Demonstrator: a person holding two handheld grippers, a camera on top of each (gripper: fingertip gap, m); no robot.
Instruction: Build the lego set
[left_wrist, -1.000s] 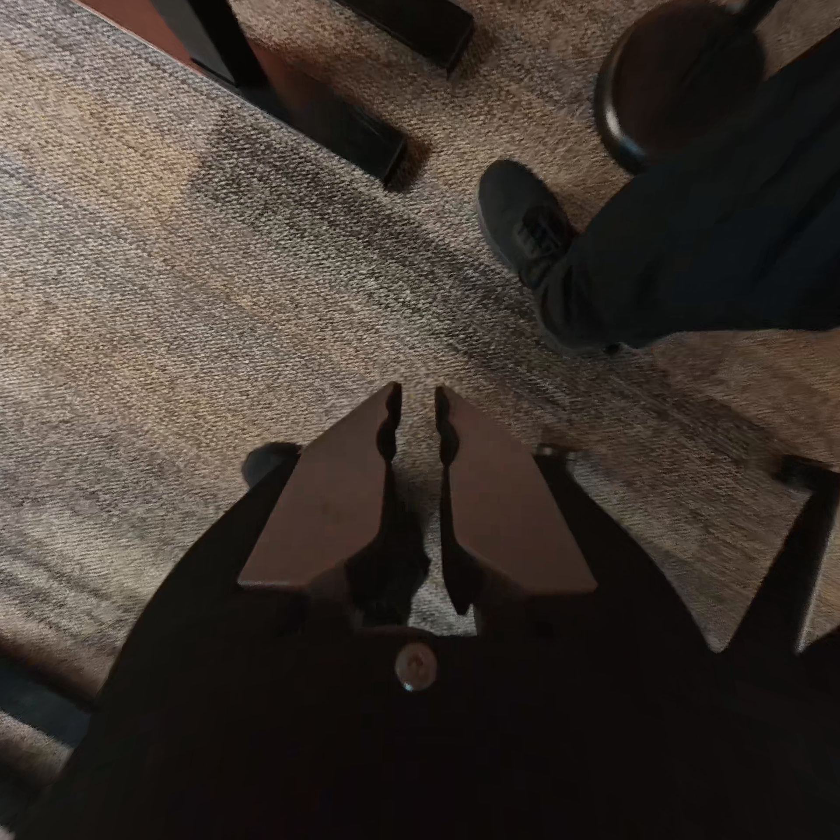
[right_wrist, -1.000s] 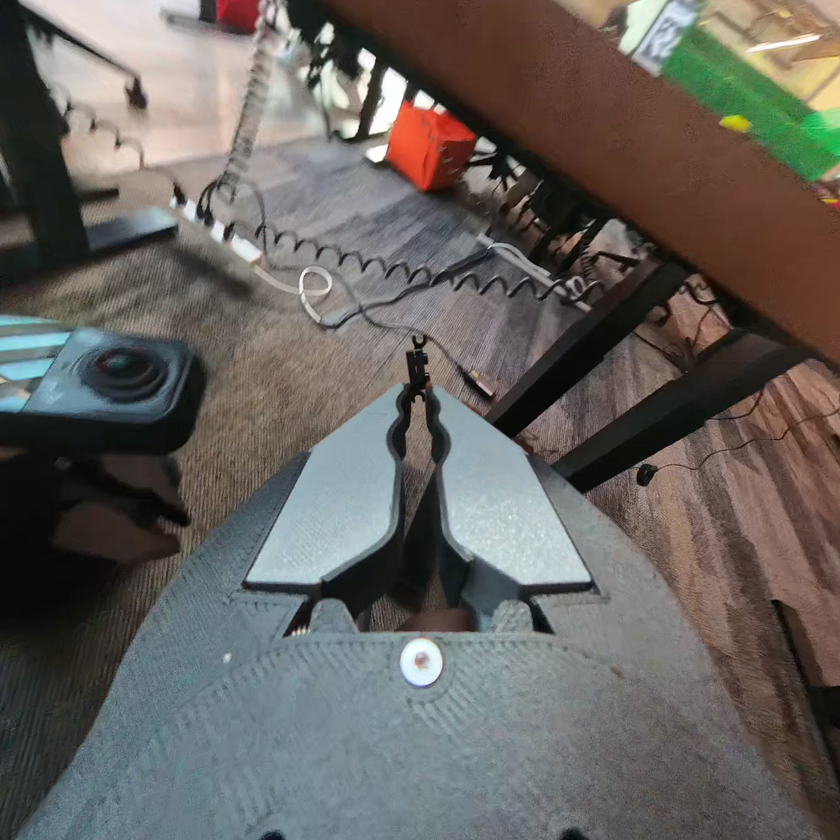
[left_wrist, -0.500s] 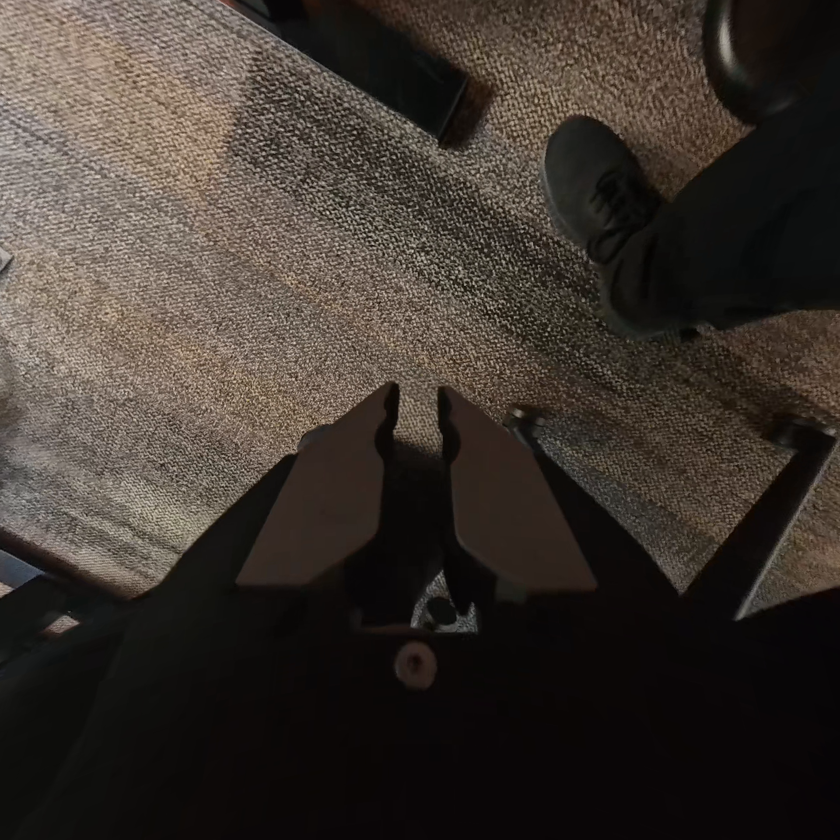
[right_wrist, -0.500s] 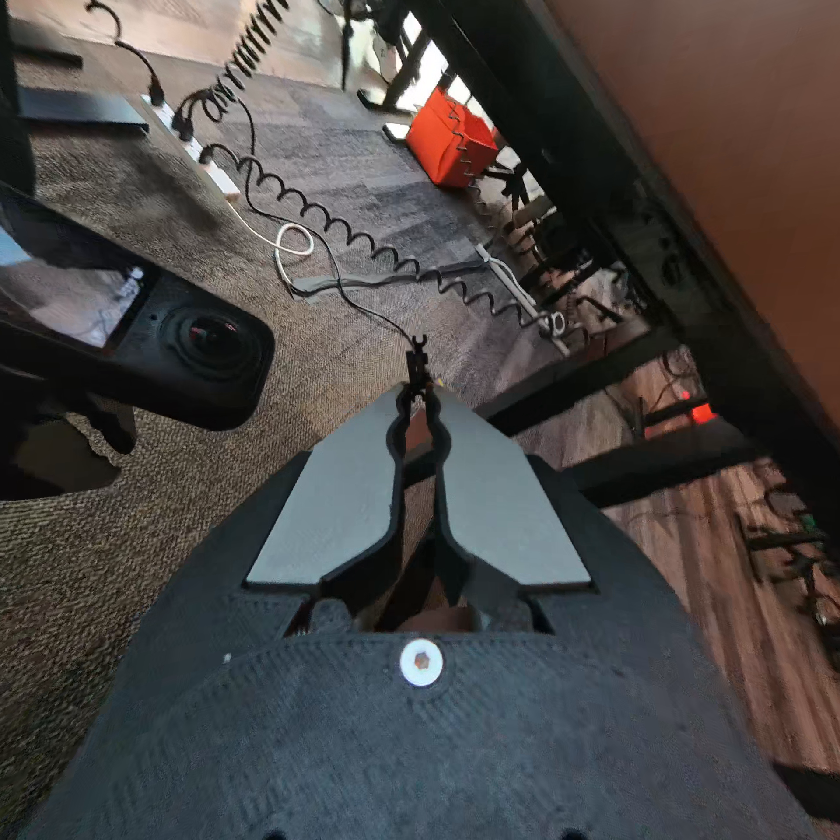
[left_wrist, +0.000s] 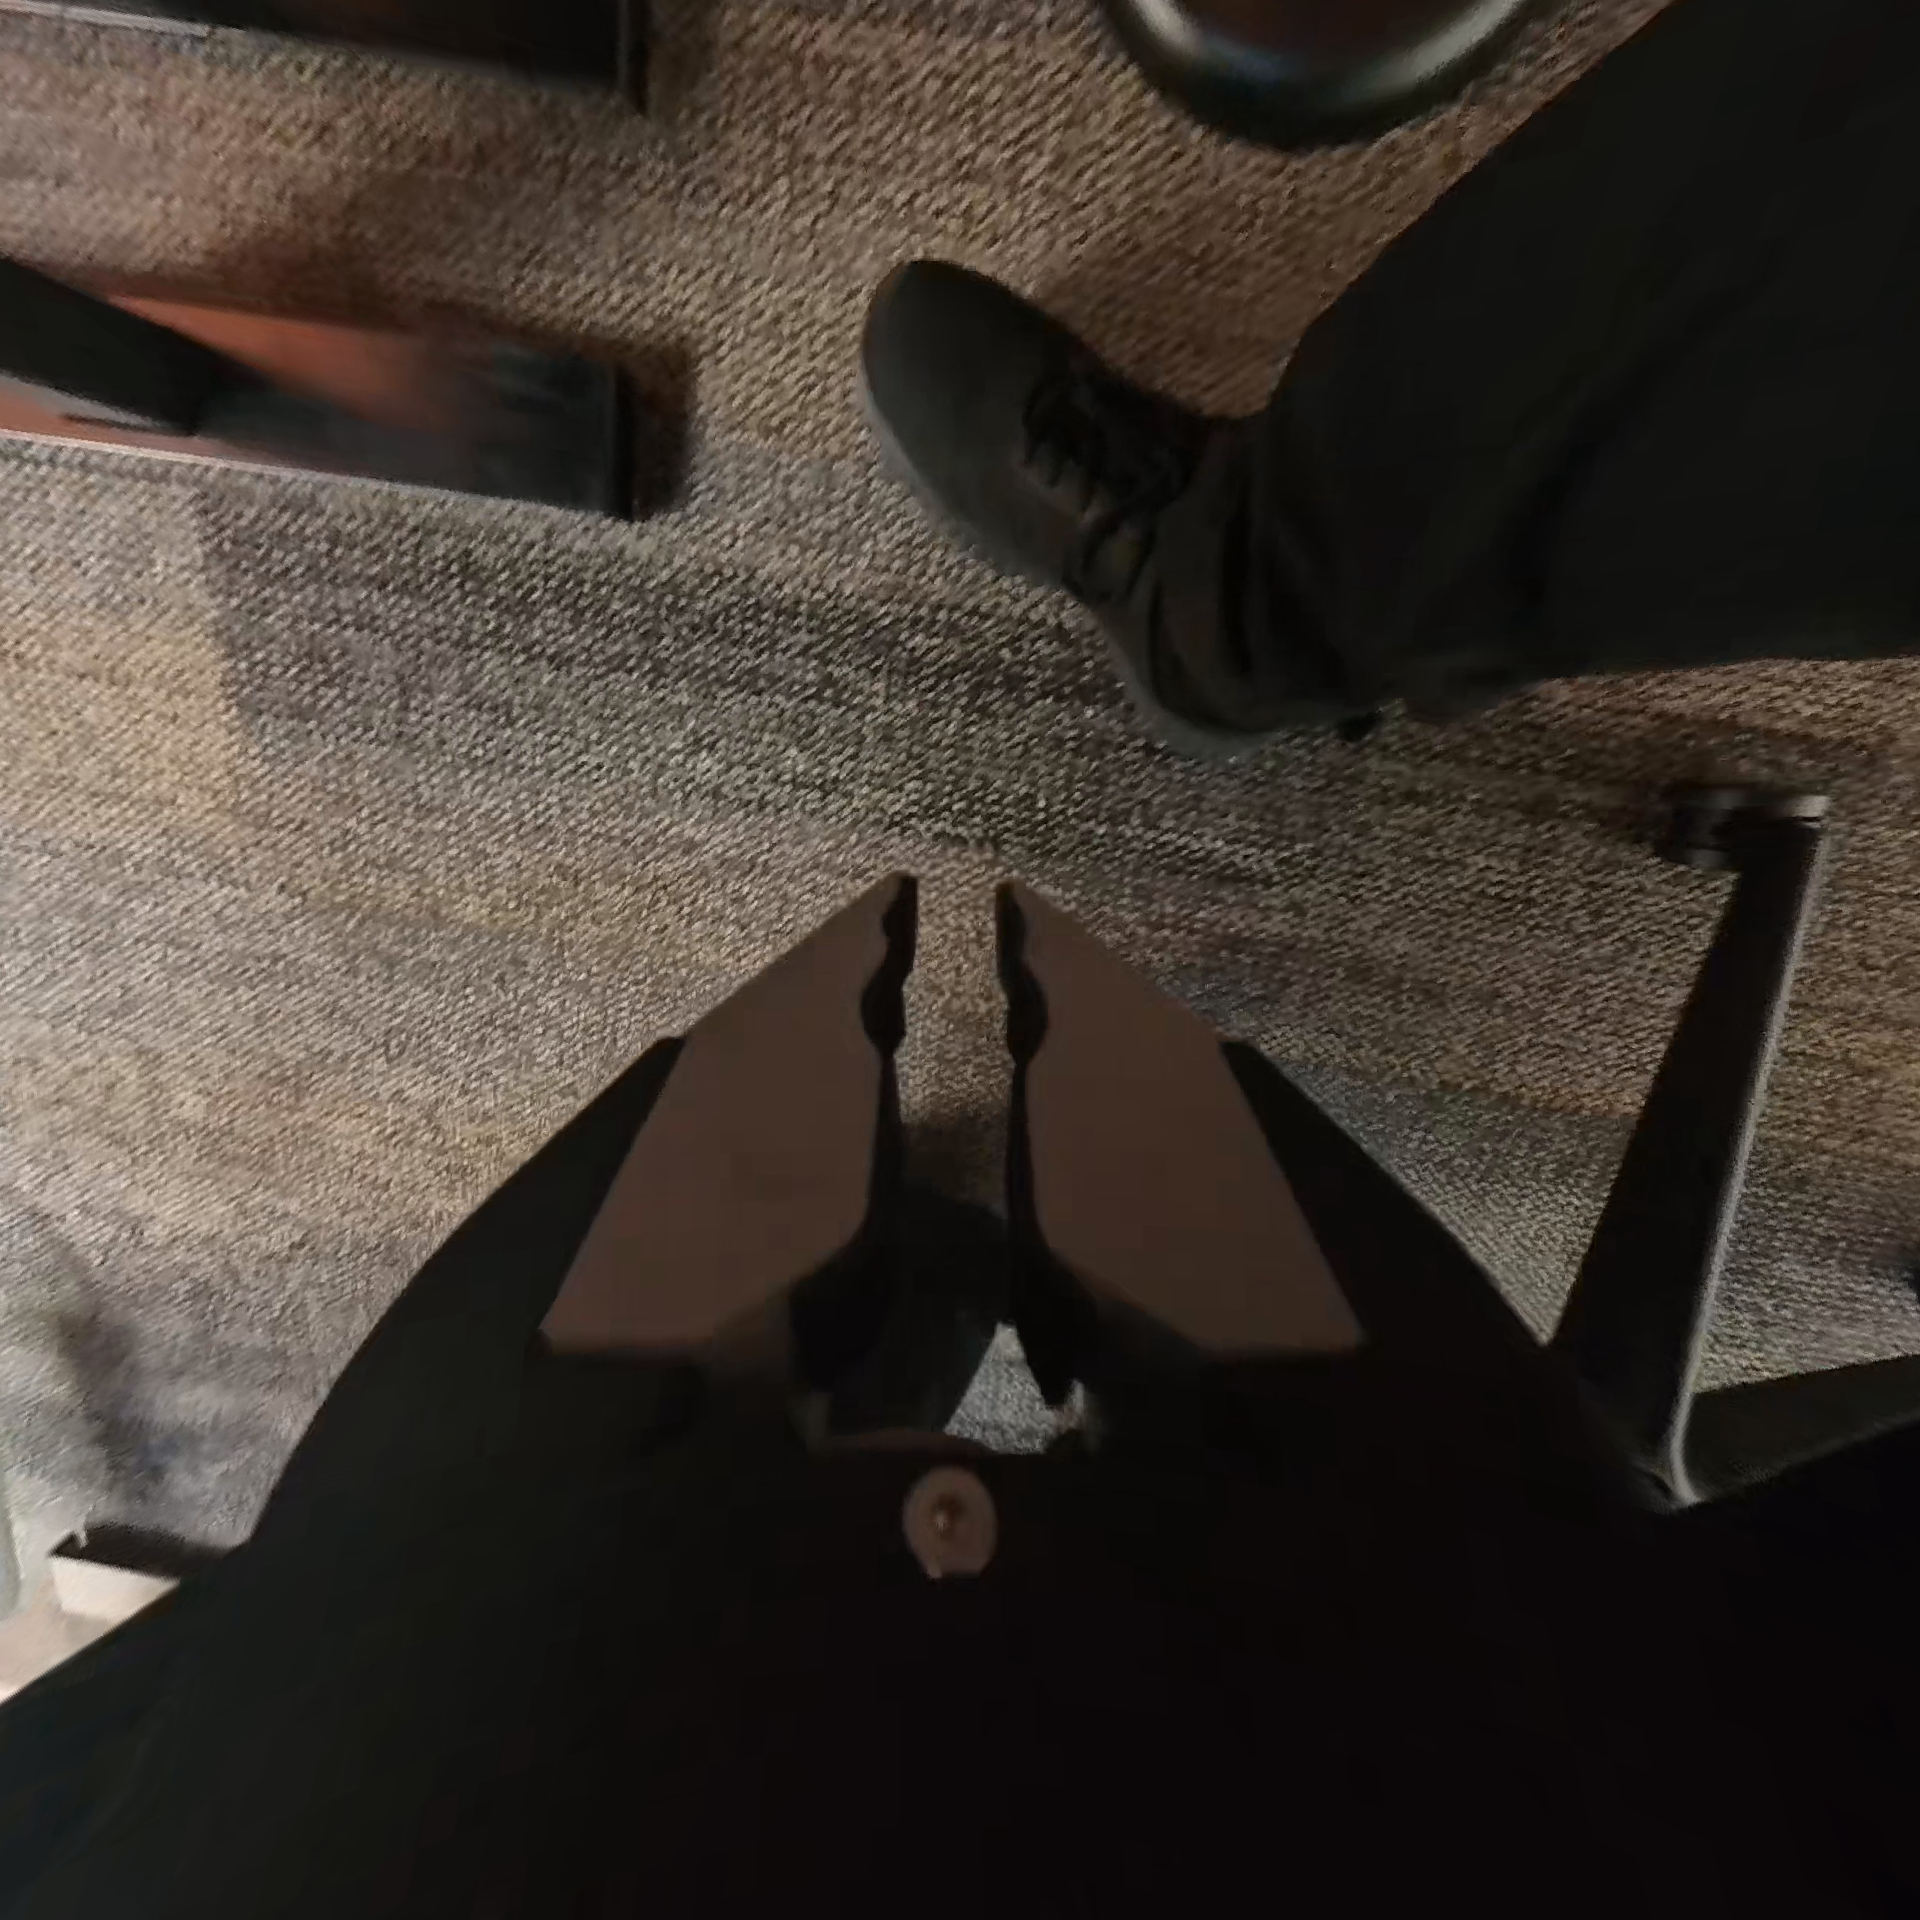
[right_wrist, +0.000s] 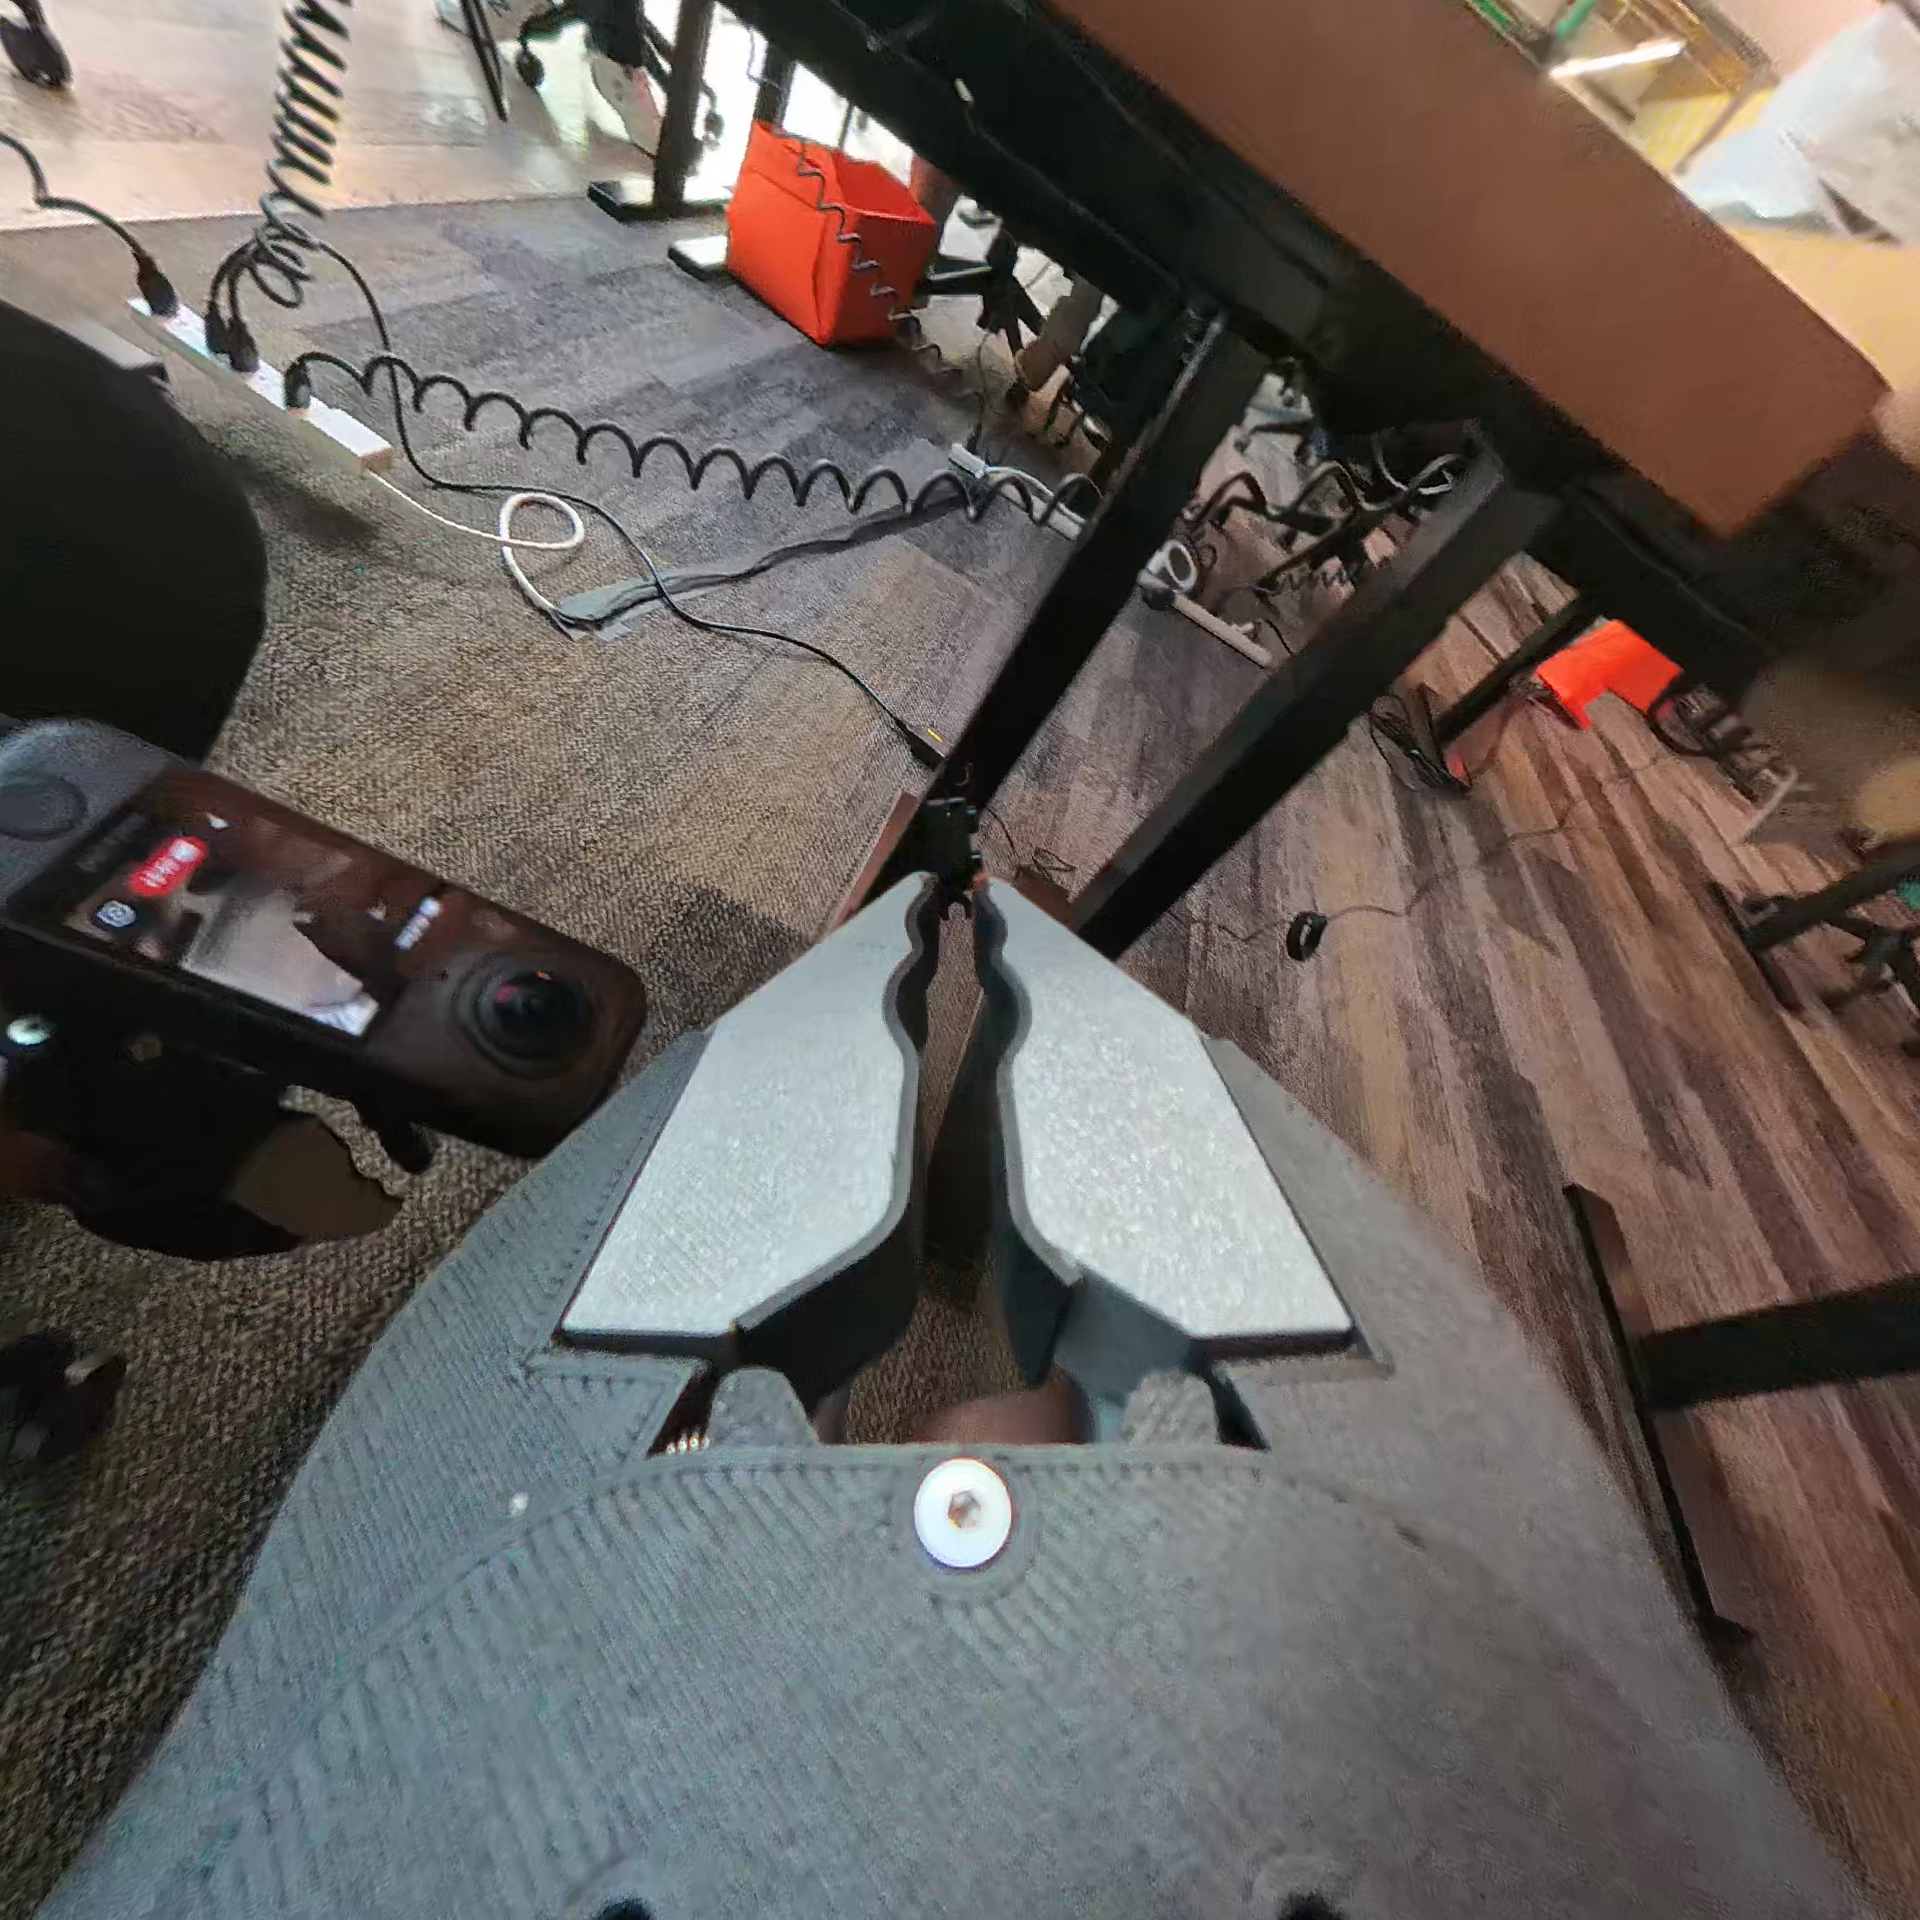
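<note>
Both grippers are held below the table, over the carpet. My right gripper (right_wrist: 957, 896) is shut on a small black lego piece (right_wrist: 952, 831) that sticks out past its fingertips. My left gripper (left_wrist: 956, 904) points down at the carpet (left_wrist: 468, 831), its jaws a narrow gap apart with nothing between them. In the right wrist view the left gripper's camera (right_wrist: 312, 966) shows at the left. No other lego parts are in view.
A person's dark shoe (left_wrist: 1039, 457) and trouser leg lie ahead of the left gripper. A chair base leg (left_wrist: 1704, 1122) is at its right and a black table foot (left_wrist: 416, 416) at the upper left. The table underside (right_wrist: 1455, 239), black table legs (right_wrist: 1101, 603), a coiled cable (right_wrist: 727, 468) and an orange box (right_wrist: 821, 249) lie ahead of the right gripper. The gap from one gripper's tips to the other's is roughly 25 cm.
Both views have swung. The shoe and table foot have shifted in the left view. The right view has tilted, showing more floor and table legs. The right gripper has kept hold of the black piece.
</note>
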